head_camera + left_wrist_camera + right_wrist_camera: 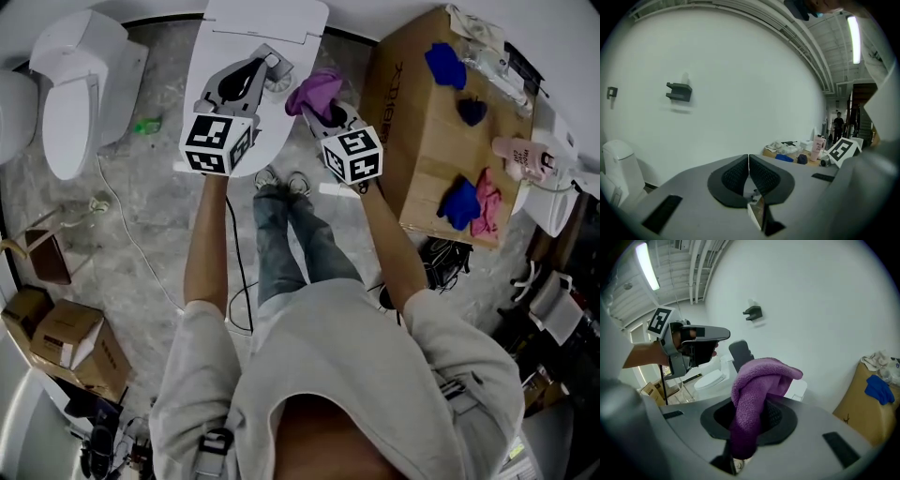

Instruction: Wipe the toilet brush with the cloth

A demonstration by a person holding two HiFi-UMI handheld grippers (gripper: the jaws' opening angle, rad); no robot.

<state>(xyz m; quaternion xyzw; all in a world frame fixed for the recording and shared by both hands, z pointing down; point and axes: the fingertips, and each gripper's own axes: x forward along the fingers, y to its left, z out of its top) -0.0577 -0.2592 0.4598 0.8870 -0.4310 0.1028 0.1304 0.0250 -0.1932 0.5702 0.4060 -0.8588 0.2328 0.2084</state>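
Purple cloth [754,394] drapes over the right gripper [751,414], covering most of its pads, and the cloth's lower end drops out of sight at lower centre of that view. At the head view's left edge a white fixture [11,117] is sliced off. Far right in the left gripper view, a standing person [838,123] and the print on the pink cup [818,147] are too small to make out.

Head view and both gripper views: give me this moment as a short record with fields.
left gripper: jaws together, nothing between them
right gripper: shut on the purple cloth
toilet brush: not made out in any view
wiping: no contact visible
surroundings: white toilet at left, cardboard box at right bearing blue cloths
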